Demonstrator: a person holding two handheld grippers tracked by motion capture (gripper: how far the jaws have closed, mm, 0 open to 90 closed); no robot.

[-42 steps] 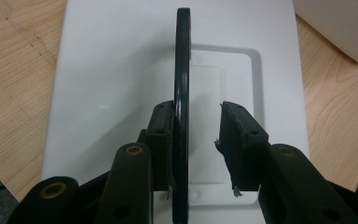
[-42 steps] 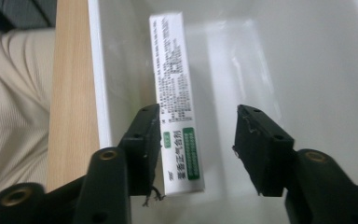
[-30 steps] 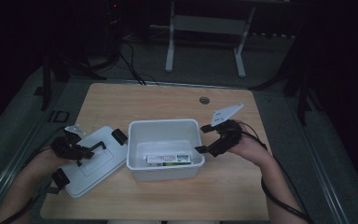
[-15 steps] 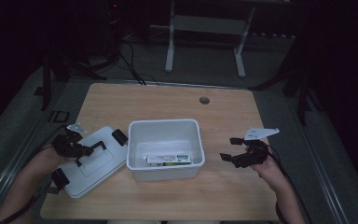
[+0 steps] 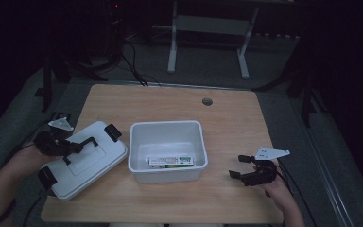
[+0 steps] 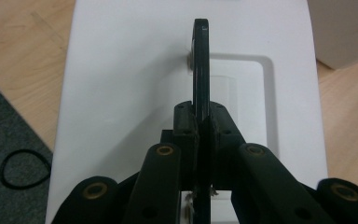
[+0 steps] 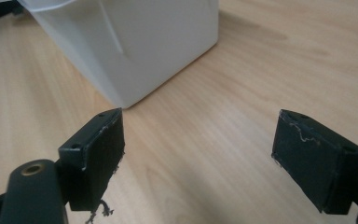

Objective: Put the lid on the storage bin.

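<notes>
Pulled away from the right wall of the white bin (image 5: pixel 168 126) and brought low over the table (image 5: pixel 227 113) near its front right corner: right tool (image 5: pixel 240 166), jaws spread wide, nothing between them, bare wood showing through the gap in the right gripper view. Means the bin no longer needs steadying, or that the hand is simply clearing out of the way.

Unmoved on the table: the bin, sitting in the middle. Just left of it, lying about where it lay a second ago: white lid (image 5: pixel 99 158), turned at an angle, with a black latch at each end.

Just been closing, and now clenched on the lid's black handle (image 6: pixel 200 56): left tool (image 5: pixel 81 144). In the left gripper view, pads pressed flat on either side of the raised handle, lid spread out beneath.

Resting on the floor of the bin against its near wall: small green-and-white box (image 5: pixel 171 161).

Judged from all this: contents loaded, grip on the lid secured, lifting it over the bin likely next.
</notes>
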